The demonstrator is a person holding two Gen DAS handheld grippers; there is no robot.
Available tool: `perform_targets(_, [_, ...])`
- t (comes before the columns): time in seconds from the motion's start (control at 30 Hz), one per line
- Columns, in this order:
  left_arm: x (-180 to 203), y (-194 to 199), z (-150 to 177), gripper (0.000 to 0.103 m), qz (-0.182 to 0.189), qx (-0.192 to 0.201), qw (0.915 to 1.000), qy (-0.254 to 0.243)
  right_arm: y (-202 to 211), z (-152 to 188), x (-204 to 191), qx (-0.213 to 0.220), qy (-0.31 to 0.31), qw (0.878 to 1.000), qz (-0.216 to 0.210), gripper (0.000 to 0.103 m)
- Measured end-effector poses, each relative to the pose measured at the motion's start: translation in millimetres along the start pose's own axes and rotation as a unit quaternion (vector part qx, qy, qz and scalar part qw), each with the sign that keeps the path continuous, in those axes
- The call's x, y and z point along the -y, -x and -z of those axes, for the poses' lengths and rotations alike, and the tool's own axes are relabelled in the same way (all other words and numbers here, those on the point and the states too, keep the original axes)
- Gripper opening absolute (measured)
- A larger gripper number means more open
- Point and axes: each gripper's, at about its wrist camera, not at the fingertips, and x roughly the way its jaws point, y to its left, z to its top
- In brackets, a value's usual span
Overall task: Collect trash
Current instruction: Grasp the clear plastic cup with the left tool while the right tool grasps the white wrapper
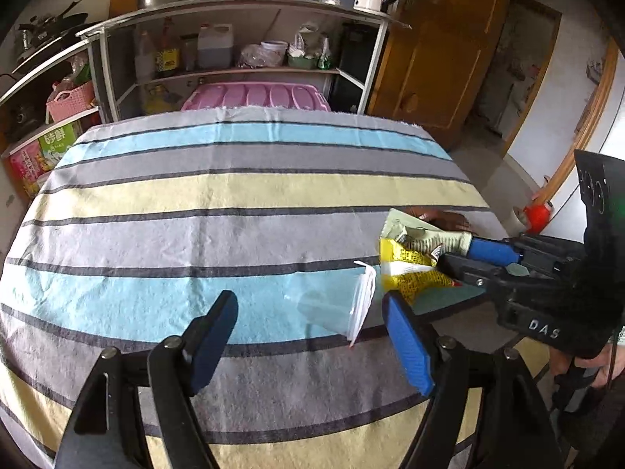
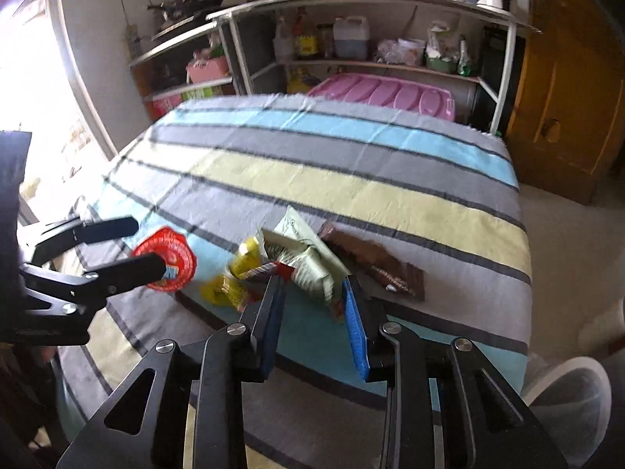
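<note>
Both wrist cameras look steeply down over the striped desk (image 1: 234, 195) toward the shelf unit (image 1: 242, 39) behind it, close above the cloth. Both views share the wrapper pile (image 2: 297, 265).

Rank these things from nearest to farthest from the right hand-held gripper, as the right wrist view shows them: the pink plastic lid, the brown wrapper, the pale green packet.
From the right hand-held gripper:
1. Pale green packet, between the fingers at the near table edge.
2. Brown wrapper, just behind and to the right, flat on the striped cloth.
3. Pink plastic lid, beyond the table's far edge, under the shelf.
</note>
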Motion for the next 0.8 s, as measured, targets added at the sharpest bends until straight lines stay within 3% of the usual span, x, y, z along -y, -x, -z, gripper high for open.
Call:
perform_targets(0.23, [4.1, -11.1, -1.1, 0.079, -0.004, -0.005, 1.0, -0.005, -2.9, -0.7, 3.0, 0.007, -0.015, 1.0, -0.004, 0.031])
perform_targets(0.37, [0.8, -12.8, -0.8, 0.079, 0.004, -0.004, 1.0, 0.002, -3.6, 0.1, 2.5, 0.01, -0.02, 1.0, -0.011, 0.012])
perform_targets(0.6, [-4.7, -13.1, -0.6, 0.046, 0.016, -0.002, 0.9998, 0.015, 3.0, 3.0, -2.7, 0.021, -0.013, 1.0, -0.014, 0.007])
perform_targets(0.8, [-4.5, -8.8, 0.8, 0.043, 0.017, 0.003, 0.9997, 0.016, 13.1, 5.8, -4.4, 0.037, -0.025, 0.999, -0.02, 0.006])
